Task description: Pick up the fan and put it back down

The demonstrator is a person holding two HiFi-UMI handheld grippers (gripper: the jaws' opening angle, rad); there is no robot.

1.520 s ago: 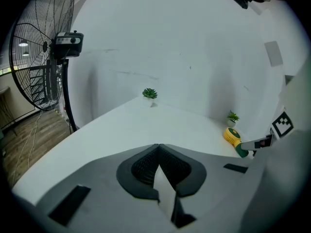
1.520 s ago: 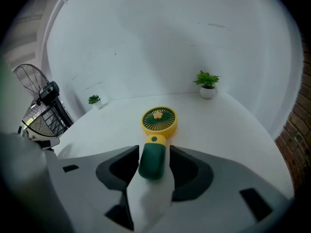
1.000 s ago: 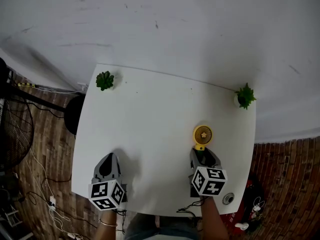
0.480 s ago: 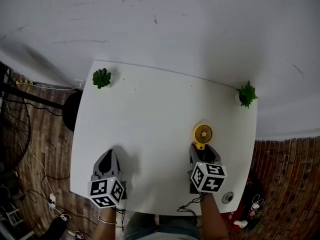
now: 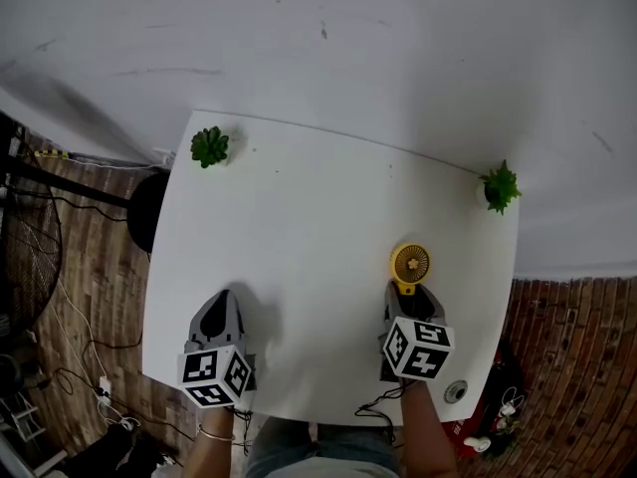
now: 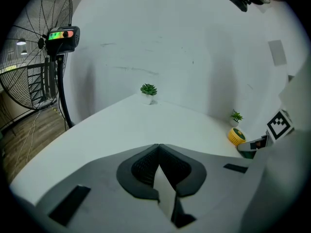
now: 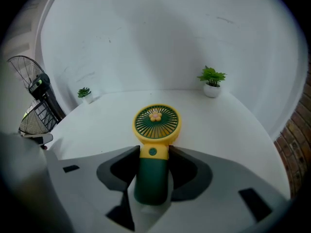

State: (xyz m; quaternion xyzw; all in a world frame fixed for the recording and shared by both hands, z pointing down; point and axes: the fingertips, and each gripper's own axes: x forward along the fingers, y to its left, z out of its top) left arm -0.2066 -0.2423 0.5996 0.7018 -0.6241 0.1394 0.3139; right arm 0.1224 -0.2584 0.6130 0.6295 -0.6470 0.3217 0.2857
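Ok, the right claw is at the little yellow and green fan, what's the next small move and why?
Probably lift the right claw straight up a little. Its jaws look closed on the green handle of the yellow and green fan, whose head seems to rest on the white table, with nothing crowding it. The left claw is shut, empty and aside.

nothing readable here tbh. cubes on the left gripper and right gripper only show black-and-white squares, and the lit panel on the floor fan is a blur.
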